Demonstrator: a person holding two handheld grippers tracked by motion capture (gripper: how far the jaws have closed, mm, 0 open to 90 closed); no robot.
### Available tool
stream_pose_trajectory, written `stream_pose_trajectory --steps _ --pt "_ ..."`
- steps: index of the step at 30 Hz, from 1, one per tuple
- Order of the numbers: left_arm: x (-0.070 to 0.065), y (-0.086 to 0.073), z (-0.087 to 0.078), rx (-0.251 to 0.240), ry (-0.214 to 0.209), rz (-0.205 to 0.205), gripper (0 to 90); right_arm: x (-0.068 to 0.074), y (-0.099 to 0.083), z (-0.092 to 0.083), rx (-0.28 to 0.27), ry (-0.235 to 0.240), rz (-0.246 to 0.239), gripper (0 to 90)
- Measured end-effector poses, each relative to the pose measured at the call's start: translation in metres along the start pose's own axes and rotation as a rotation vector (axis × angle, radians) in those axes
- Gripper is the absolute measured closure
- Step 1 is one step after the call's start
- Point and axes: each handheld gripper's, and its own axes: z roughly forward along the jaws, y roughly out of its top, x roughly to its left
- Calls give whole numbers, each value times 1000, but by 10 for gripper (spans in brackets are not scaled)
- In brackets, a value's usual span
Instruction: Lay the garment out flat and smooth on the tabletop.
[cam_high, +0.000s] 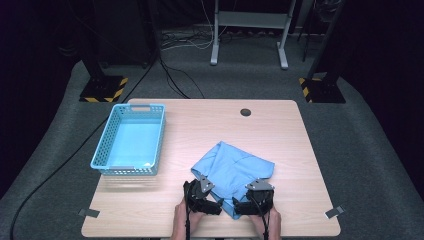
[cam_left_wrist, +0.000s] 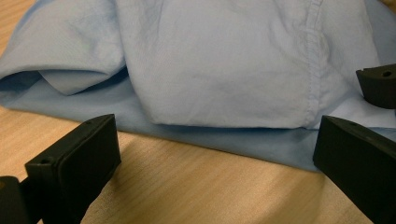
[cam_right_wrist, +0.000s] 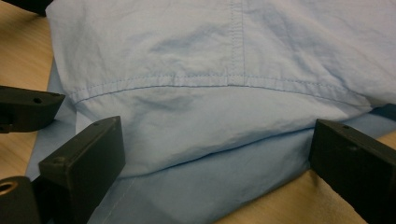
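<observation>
A folded light-blue shirt (cam_high: 234, 170) lies on the wooden table (cam_high: 300, 150), near its front edge. My left gripper (cam_high: 212, 205) sits at the shirt's near-left edge and my right gripper (cam_high: 245, 206) at its near-right edge, a hand behind each. In the left gripper view the gripper (cam_left_wrist: 215, 161) is open, its jaws spread wide over bare wood just short of the shirt's (cam_left_wrist: 224, 60) folded hem. In the right gripper view the gripper (cam_right_wrist: 217, 163) is open too, with the shirt's (cam_right_wrist: 210, 70) lower layers lying between the jaws, ungripped.
An empty light-blue plastic basket (cam_high: 131, 140) stands on the table's left side. A dark round grommet (cam_high: 245, 112) sits near the far edge. Grey tape tabs (cam_high: 89, 213) mark the front corners. Beyond the table are stand legs and cables on grey carpet.
</observation>
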Motion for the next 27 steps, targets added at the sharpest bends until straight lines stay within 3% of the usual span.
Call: stream_pose_trajectory --steps 7,10,12,16,18,27 --pt "-1 -1 -1 0 -11 13 4 -5 12 -4 1 77 -96 41" --pt "-1 -2 -2 -1 -14 14 4 -5 20 -3 14 140 -128 64" --pt "-1 -2 -2 -1 -14 14 4 -4 24 1 20 169 -143 92" --pt "-1 -3 -2 -2 -13 14 4 0 27 11 69 176 -184 203" --pt "-1 -3 -2 -2 -14 14 4 2 27 13 63 173 -181 235" --pt "-2 -2 -2 -2 -13 13 4 -7 29 12 34 181 -117 543"
